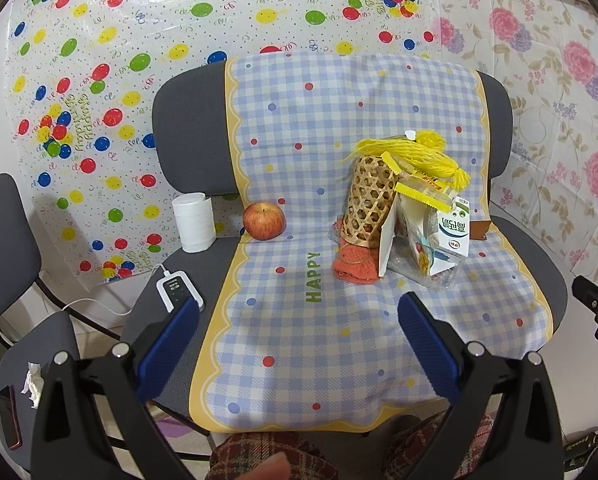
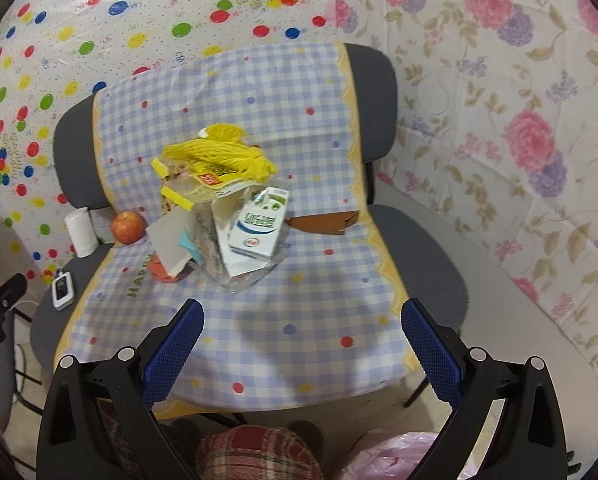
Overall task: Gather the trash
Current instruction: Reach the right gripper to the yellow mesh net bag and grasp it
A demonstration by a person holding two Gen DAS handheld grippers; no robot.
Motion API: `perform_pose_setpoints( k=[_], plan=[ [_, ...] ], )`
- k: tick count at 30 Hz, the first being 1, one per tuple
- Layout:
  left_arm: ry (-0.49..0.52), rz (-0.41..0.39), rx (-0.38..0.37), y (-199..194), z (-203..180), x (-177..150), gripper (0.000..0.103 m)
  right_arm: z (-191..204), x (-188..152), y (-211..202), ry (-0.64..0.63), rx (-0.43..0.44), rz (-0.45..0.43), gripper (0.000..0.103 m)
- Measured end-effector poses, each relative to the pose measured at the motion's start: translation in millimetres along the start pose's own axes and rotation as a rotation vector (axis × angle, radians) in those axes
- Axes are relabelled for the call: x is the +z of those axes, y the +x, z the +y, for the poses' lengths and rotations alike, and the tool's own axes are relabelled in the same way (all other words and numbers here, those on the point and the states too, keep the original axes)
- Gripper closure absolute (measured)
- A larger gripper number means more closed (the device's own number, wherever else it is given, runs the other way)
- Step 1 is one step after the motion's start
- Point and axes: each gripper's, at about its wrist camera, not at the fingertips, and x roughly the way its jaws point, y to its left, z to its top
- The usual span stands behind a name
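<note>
1. Standing beside the person, I see both tools held above the front edge of a chair seat [image 1: 539, 264] covered with a checked cloth [image 1: 319, 340]. The left hand-held gripper [image 1: 299, 320] has its jaws spread wide and holds nothing; the right hand-held gripper [image 2: 303, 324] is the same, wide apart and empty.

2. The trash lies in one pile at the back of the seat, right of the middle, well apart from both tools. It is a clear plastic bag [image 2: 251, 276] with several things in it or leaning on it; I cannot tell exactly which ones are inside.

3. The milk carton [image 2: 259, 224] stands tilted at the front of the pile. It looks empty, so probably light, and stiff enough to pinch across its flat sides, but it may crush if squeezed hard.

4. The yellow wrappers [image 2: 203, 184] near the top seem thin and slippery; a grip on a folded edge is safer than on the flat film.

5. The yellow yarn [image 2: 223, 152] on top is soft and loose. It may snag or drag when something below is pulled.

6. The woven basket tube [image 1: 369, 200] stands upright against the pile; it looks light but could tip.

7. The clear bag is limp, so taking its gathered upper edge may lift much together.

8. The apple [image 1: 263, 220], the white roll [image 1: 194, 222] and the white device [image 1: 179, 290] lie to the left, apart from the pile, and do not look like trash.
</note>
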Motion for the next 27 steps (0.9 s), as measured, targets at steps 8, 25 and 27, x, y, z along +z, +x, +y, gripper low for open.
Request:
perform_pose_setpoints(
  k=[8,25,27],
  plan=[
    [-0.036,0.029,-0.023,34,14,4,0.006,16,31,25,-0.061,0.103,-0.120,0.006],
    [-0.016,0.066,0.009,132,28,47,0.006,65,151,166,-0.366,0.256,-0.075,0.016],
    [-0.012,0.060,0.025,144,27,54,0.006,70,161,182,-0.380,0.282,-0.045,0.043]
  ],
)
